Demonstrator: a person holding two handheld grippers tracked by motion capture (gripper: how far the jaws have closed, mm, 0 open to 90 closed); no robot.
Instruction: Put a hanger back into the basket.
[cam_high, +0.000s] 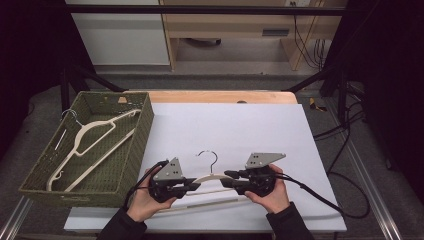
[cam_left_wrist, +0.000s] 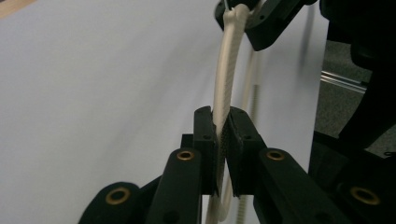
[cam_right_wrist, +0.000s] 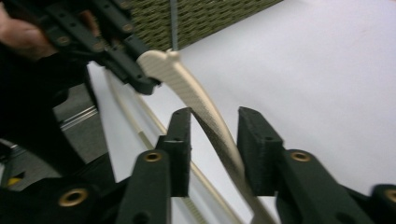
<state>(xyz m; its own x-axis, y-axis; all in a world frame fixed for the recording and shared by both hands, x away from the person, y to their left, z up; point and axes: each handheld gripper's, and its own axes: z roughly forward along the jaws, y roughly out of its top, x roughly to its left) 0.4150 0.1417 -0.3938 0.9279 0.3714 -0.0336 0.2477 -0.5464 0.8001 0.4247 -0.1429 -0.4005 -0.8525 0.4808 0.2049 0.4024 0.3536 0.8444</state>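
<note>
left claw (cam_left_wrist: 223, 135) clenched on the hanger (cam_left_wrist: 227, 70), light and stiff; right claw (cam_right_wrist: 215, 140) released around its other arm.

Even overhead light brightens the white sheet (cam_high: 225, 130) on the bench, while the room's edges fall dark. Shadows are soft and faint. Both gripper views are soft: the near black jaws blur, the background smears, and the hanger (cam_right_wrist: 196, 100) looks slightly streaked.

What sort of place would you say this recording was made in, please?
Probably a lab or workshop recording station: a black frame surrounds the paper-covered table, cables trail across the floor, and wooden furniture stands behind.
</note>
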